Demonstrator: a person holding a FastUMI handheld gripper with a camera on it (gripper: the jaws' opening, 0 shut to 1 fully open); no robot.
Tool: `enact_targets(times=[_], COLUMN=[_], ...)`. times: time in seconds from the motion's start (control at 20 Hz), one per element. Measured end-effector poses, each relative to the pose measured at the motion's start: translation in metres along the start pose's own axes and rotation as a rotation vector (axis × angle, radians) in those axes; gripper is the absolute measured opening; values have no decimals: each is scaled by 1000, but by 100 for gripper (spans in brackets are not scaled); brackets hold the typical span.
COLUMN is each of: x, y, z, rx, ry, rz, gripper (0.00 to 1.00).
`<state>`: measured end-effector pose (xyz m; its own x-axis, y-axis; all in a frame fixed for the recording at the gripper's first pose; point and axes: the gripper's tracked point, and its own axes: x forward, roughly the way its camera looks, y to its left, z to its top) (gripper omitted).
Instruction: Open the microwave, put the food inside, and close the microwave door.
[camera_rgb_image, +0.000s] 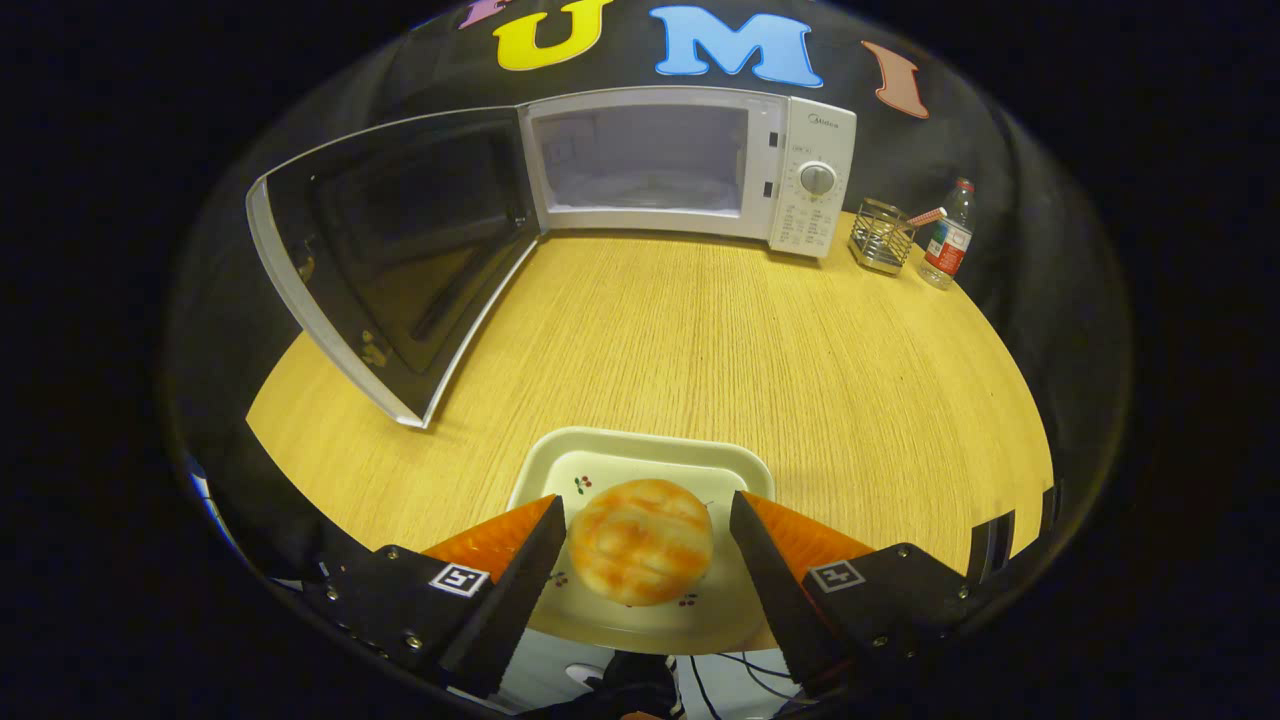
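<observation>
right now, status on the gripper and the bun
Gripper open, fingers either side of bun on plate. Microwave door open. Table path looks clear.

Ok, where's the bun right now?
In the gripper view, the bun sits on the plate at the near edge of the table, between the open gripper's fingers, neither visibly touching it. The open microwave stands beyond.

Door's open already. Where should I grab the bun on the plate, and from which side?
Grip the bun across its round sides, coming straight on from the near side. It lies between the open gripper fingers, on the plate.
</observation>
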<state>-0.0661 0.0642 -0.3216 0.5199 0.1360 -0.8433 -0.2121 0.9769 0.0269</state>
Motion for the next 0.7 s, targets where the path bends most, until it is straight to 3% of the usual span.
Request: enact_targets(times=[0.15,0.35,0.4,0.45,0.7], x=[10,13,12,12,3], y=[3,2,0,-1,3], z=[-6,-1,1,-1,14], rx=[11,16,24,38,108], ry=[23,0,-11,-17,-28], rz=[10,7,4,3,45], gripper=[98,77,76,66,65])
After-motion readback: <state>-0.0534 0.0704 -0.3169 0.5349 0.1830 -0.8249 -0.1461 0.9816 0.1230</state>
